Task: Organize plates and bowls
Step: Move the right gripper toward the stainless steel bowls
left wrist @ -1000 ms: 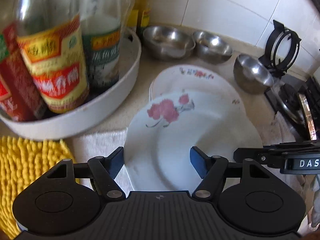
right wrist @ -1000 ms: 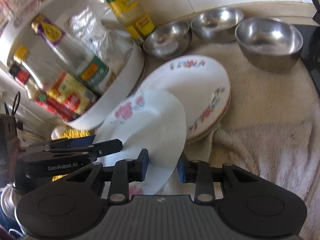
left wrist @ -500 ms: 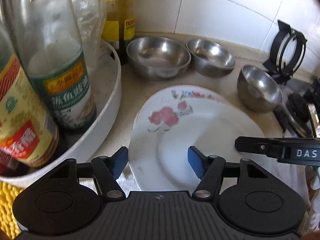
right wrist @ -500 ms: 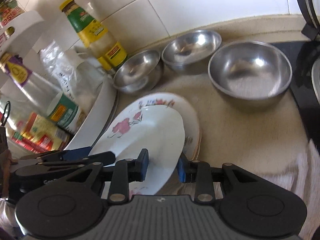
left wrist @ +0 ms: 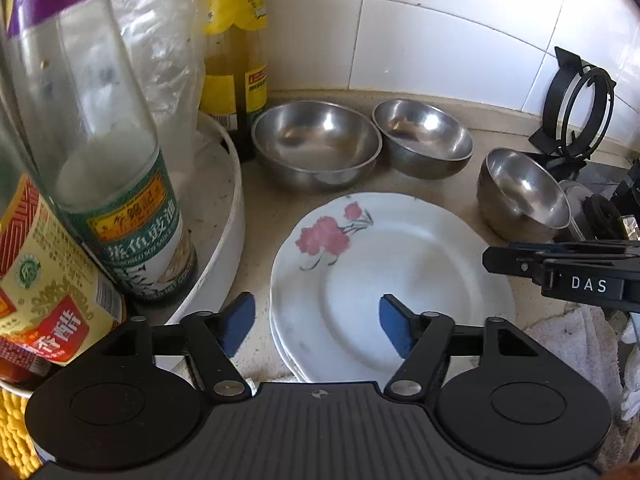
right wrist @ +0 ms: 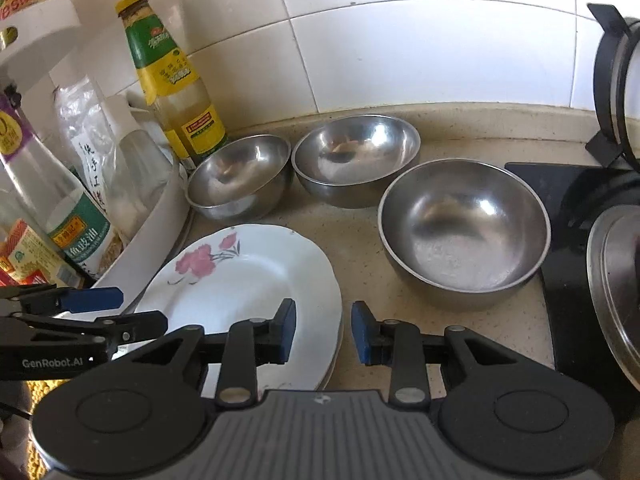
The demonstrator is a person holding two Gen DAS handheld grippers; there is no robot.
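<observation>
Lowered onto the stack since a second ago, flowered plate (right wrist: 248,280) freed by right tongs (right wrist: 323,330), both tongs (left wrist: 314,320) apart; could chip its rim withdrawing.

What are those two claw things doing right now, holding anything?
Left gripper: open, holding nothing, above the stacked plates.
Right gripper: open, holding nothing, at the plates' edge.

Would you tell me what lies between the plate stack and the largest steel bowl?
Only bare countertop separates the plate stack from the largest steel bowl, seen in the right wrist view.
</observation>
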